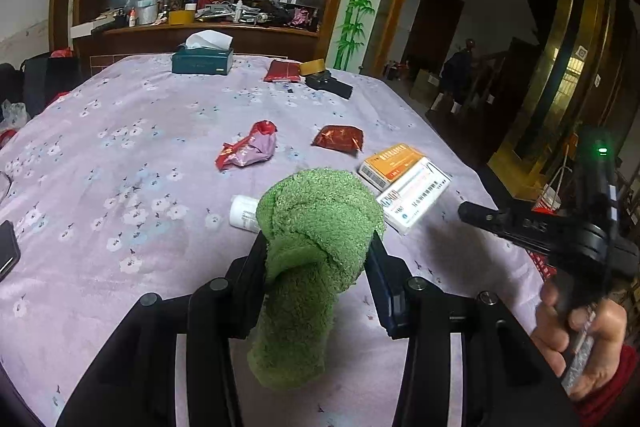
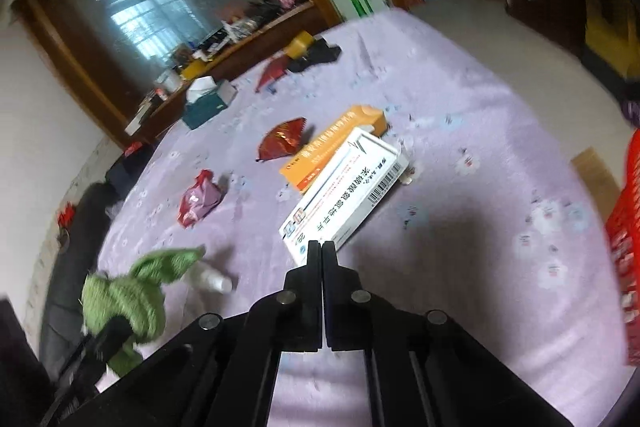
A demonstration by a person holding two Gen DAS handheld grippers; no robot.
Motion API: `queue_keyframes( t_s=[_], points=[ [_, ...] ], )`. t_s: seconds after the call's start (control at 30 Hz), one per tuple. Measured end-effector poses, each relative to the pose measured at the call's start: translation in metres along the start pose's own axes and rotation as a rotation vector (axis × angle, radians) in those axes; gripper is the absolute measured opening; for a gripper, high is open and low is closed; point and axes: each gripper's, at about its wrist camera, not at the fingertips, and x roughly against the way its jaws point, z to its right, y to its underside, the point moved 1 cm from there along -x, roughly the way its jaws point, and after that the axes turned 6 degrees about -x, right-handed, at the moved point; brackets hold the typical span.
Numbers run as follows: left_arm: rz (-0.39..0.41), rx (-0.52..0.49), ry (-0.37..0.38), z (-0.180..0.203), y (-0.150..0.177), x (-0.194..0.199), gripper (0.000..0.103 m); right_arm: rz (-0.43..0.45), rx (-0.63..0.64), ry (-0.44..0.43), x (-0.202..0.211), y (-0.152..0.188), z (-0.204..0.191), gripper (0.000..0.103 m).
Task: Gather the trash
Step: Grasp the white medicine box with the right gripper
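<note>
Task barely started, by the look of it: trash spread over the floral purple tablecloth point(image 1: 120, 155), nothing visibly binned.

Left to right:
- left gripper point(image 1: 318, 263) pinching a rolled green towel point(image 1: 316, 227), fuzzy terry, soft, lifted off the cloth
- white plastic bottle point(image 1: 244, 213) on its side, just behind the towel
- crumpled red/pink wrapper point(image 1: 248, 149), thin glossy film
- flat dark-red foil packet point(image 1: 338, 139), mid-table
- orange carton point(image 1: 390, 163) touching white medicine box point(image 1: 414, 197), rigid cardboard, sharp edges
- right gripper point(image 2: 322, 247) pressed together, empty, hovering near the white box corner
- red mesh basket point(image 2: 624, 251) at far right edge, probably the bin

Remaining: wrappers, boxes, bottle.
</note>
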Motion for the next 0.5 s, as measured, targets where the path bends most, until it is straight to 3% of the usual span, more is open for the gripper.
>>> queue_keyframes(
  t_s=[0.13,0.2,0.23,0.27,0.5],
  points=[
    [-0.003,-0.006,-0.005,0.007,0.001,0.0,0.044,-0.008,-0.011,-0.031,0.008,-0.002,0.004,0.003],
    [-0.001,-0.002,-0.007,0.007,0.002,0.003,0.044,-0.031,-0.061,-0.021,0.001,-0.01,0.011,0.028],
    [0.001,0.0,-0.008,0.006,0.002,0.004,0.044,-0.045,-0.09,-0.023,-0.005,-0.016,0.015,0.057],
    [0.004,0.001,-0.009,0.005,0.002,0.005,0.044,-0.054,-0.12,-0.019,-0.009,-0.022,0.02,0.064],
    [0.019,0.005,-0.008,-0.002,0.004,0.011,0.044,-0.13,-0.176,0.007,-0.051,-0.037,0.017,0.063]
  ],
)
